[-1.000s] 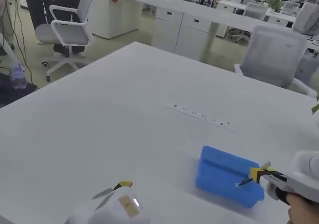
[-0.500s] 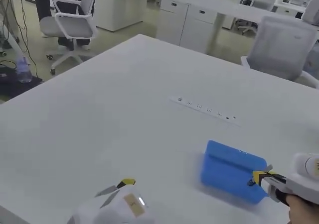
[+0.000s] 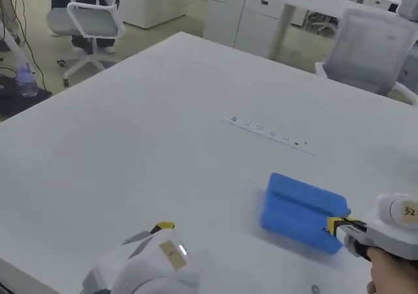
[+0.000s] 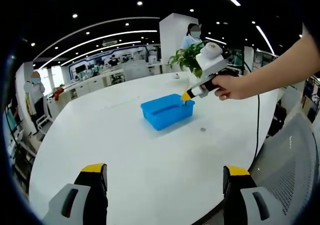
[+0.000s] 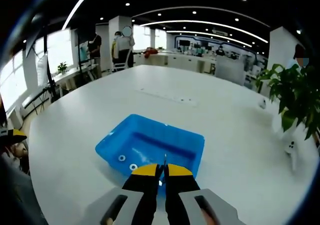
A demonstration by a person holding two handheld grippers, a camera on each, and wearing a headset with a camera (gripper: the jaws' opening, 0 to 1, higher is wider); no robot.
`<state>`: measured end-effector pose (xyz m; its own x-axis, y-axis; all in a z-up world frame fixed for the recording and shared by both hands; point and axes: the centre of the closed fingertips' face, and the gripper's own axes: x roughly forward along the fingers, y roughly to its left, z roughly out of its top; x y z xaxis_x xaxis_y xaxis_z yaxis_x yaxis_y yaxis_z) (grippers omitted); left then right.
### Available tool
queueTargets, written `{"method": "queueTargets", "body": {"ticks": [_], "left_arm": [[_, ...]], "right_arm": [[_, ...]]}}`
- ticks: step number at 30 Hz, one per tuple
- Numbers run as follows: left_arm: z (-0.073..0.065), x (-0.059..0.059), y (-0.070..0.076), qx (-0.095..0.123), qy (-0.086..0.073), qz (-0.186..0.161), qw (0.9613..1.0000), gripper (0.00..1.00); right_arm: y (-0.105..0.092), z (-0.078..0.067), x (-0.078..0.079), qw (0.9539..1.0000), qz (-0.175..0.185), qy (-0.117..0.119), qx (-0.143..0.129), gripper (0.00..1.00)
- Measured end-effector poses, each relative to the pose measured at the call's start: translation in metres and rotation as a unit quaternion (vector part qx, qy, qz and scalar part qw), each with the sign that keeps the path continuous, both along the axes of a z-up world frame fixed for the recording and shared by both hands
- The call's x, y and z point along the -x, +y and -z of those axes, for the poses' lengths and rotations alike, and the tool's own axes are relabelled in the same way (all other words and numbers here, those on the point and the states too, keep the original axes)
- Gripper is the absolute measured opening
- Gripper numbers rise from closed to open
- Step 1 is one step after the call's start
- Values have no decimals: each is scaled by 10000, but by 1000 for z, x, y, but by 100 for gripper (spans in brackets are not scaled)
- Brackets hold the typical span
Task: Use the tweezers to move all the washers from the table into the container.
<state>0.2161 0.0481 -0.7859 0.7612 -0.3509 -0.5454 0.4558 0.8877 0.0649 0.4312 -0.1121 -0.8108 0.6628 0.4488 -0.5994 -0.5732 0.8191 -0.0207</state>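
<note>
the right gripper (image 5: 161,171) has its jaws pressed narrow on the tweezers (image 5: 165,160), whose thin metal tip pokes out just ahead of the yellow pads and sits over the near wall of the blue container (image 5: 165,142). whether the tip carries anything is too small to tell. inside the container two washers (image 5: 121,158) lie on the floor close together, near the corner below and to the left of the tweezers in the right gripper view. the left gripper (image 4: 164,170) hangs with its jaws wide and nothing between them, low over the white surface (image 3: 163,150) and well apart from the container; from its own view the right gripper shows at the container's far rim, held in a hand (image 4: 235,86). one loose washer (image 4: 202,130) lies on the surface just beside the container, on the person's side of it, and it shows in the head view as a small ring (image 3: 315,289) near the bottom edge. my reading is that the step in hand is a drop-off at the container, with at least this one washer left to fetch. the next move calls for lifting the tweezers clear of the rim, bringing the tip down to the loose washer, and pinching it by its edge, since a flat ring on a smooth surface is likely to slide away from the tips.
</note>
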Motion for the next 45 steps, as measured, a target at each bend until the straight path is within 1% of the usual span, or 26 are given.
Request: {"method": "queueTargets", "body": {"ticks": [4,7,8,10,12,14,15,17,19,20,22,24,26,27,29,30,31,36,38,40,42,45], "left_arm": [[-1,0,0,10,-15,7,10000,99],[-1,0,-1,4,-27,17,10000,99],[-1,0,-1,-9,-25,16,10000,99],[-1,0,0,-16,-18,15,10000,99],[-1,-1,0,5,-32,8,10000,99],[-2,-1,0,10,-42,3,10000,99],[-2,0,-1,17,-47,15,10000,99],[-2,0,-1,-6,-56,31,10000,98],[-2,0,-2,-15,-54,51,10000,98],[-3,0,-2,-17,-75,59,10000,98],[-3,1,-3,-18,-66,60,10000,98],[-3,1,-3,-22,-78,62,9999,98],[-7,0,-2,-17,-196,25,9998,99],[-9,-1,-1,0,-249,3,9997,99],[-10,-1,-1,82,-214,-16,9997,99],[-11,-1,-1,104,-241,-16,9997,99],[-14,-2,-1,138,-315,-14,9994,99],[-14,-1,-1,150,-314,-17,9994,99],[-15,-2,1,71,-371,-51,9993,99],[-13,-2,2,21,-346,-85,9994,99],[-13,-2,2,42,-330,-78,9994,99],[-12,-2,3,16,-326,-80,9994,99]], "right_arm": [[-1,-1,1,10000,-9,43,-89,1],[-2,-1,2,10000,-61,74,16,1],[-3,-1,2,10000,-59,61,48,1],[-5,-6,2,9999,-39,-52,98,1],[-7,-13,2,9999,4,-149,51,1],[-9,-22,3,9998,30,-210,-48,1],[-8,-25,5,9997,13,-174,-150,1],[-9,-30,6,9996,23,-149,-228,1],[-11,-39,7,9992,57,-259,-314,1],[-11,-45,9,9989,74,-281,-378,1],[-11,-52,13,9982,91,-298,-509,1],[-12,-57,15,9977,109,-318,-585,1],[-14,-62,21,9971,153,-336,-660,1],[-14,-66,26,9965,155,-362,-742,1],[-14,-67,35,9962,122,-325,-804,1],[-14,-68,39,9962,106,-329,-804,1],[-14,-68,45,9963,76,-344,-788,1],[-16,-60,62,9969,-27,-206,-763,1],[-16,-53,71,9976,-103,-162,-667,1],[-15,-45,80,9983,-173,-100,-549,1],[-14,-38,87,9986,-211,-64,-473,1],[-14,-28,93,9989,-223,35,-416,1]]}}
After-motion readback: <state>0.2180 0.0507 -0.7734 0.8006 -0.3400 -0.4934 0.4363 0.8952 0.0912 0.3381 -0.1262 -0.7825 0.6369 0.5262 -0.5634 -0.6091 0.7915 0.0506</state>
